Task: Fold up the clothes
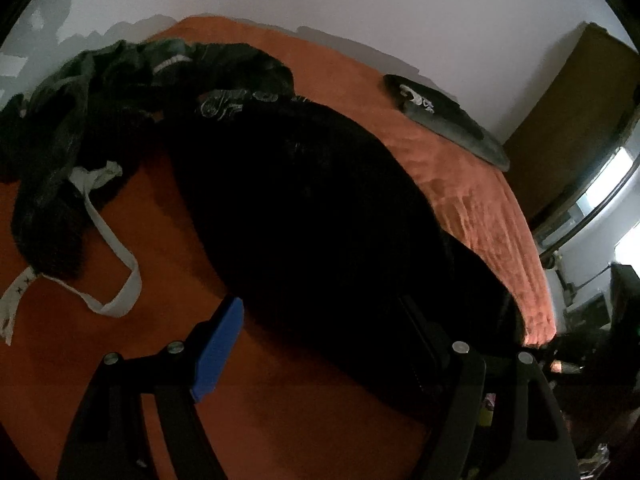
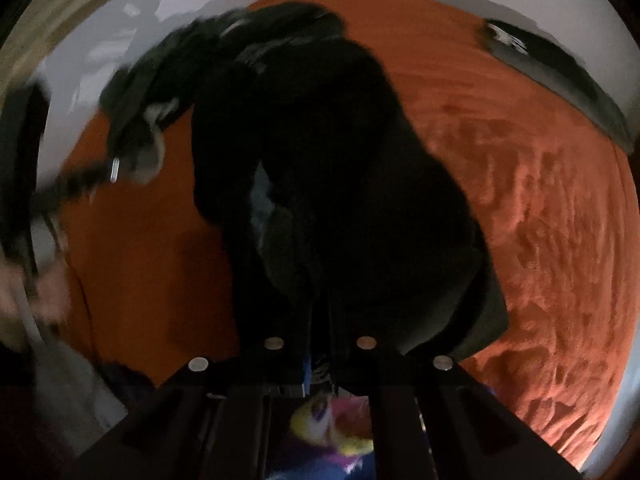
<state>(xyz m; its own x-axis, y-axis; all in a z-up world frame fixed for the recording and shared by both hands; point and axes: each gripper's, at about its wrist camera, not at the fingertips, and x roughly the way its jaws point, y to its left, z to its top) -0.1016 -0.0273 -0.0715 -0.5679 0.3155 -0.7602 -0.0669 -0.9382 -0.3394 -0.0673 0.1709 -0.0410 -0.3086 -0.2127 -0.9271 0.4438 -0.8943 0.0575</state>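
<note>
My left gripper (image 1: 320, 344) hangs low over the orange bed cover (image 1: 472, 184) with its jaws spread wide: the blue-padded finger (image 1: 218, 350) stands clear on bare cover, while the other finger is lost against the black garment (image 1: 304, 208), so I cannot tell whether it touches the cloth. That garment, the one I am folding, lies stretched across the middle of the cover, from the near edge toward the far side. Beyond it on the cover sits a heap of dark clothes (image 1: 132, 80), with a white strap (image 1: 116, 248) trailing from the heap onto bare cover beside the garment. At the cover's far edge, well apart from the garment, lies a flat folded dark piece (image 1: 444, 120) with a white print, against the pale wall (image 1: 360, 0). My right gripper (image 2: 318, 344) has its fingers drawn close together on the black garment's near edge, pinching a bunched fold that rises above the cover; this view is blurred. Below it, off the cover's near edge, shows some bright multicoloured cloth (image 2: 332, 428).
</note>
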